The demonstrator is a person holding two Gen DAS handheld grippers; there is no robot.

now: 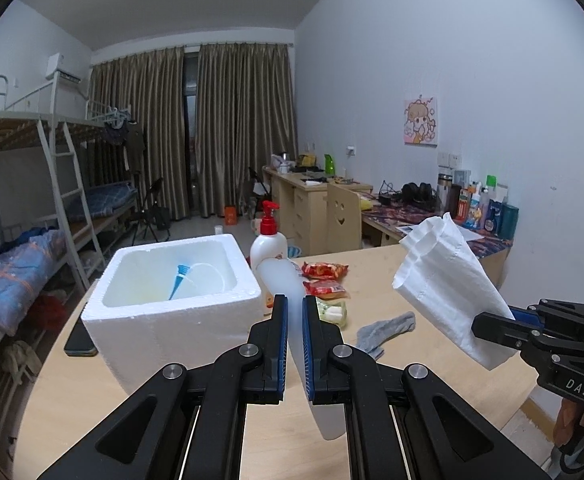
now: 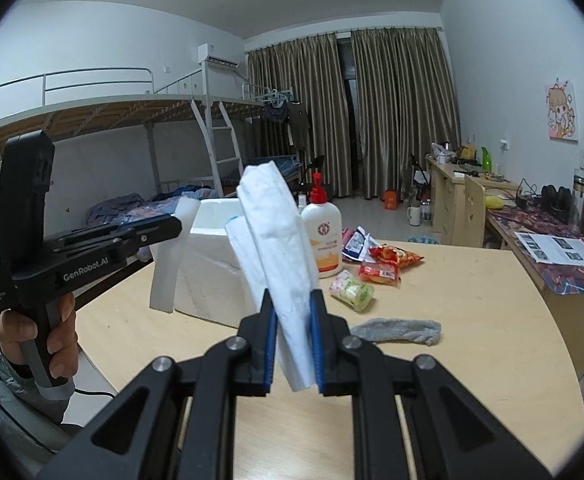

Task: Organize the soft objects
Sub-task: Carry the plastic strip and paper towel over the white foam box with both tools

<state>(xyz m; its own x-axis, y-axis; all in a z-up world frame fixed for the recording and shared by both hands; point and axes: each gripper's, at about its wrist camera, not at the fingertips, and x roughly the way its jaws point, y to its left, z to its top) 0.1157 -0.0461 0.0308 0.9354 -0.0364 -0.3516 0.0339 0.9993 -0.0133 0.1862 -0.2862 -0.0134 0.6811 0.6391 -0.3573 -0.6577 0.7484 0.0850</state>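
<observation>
Looks like a dorm room: metal bunk beds (image 2: pixel 104 120) with a ladder (image 1: pixel 70 184) on the left, brown curtains (image 1: pixel 196 128) at the back, and a row of wooden desks (image 1: pixel 312 204) along the right wall under a cartoon poster (image 1: pixel 421 121).

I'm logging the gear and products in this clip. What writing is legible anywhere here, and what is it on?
"DAS": on the body of the right gripper, seen from the left wrist.
"GenRobot.AI": on the side of the left gripper, seen from the right wrist.
Small white print near that gripper's handle: too small to read.
Lotion bottle label, snack packets, desk bottles: print too blurred to read.
</observation>
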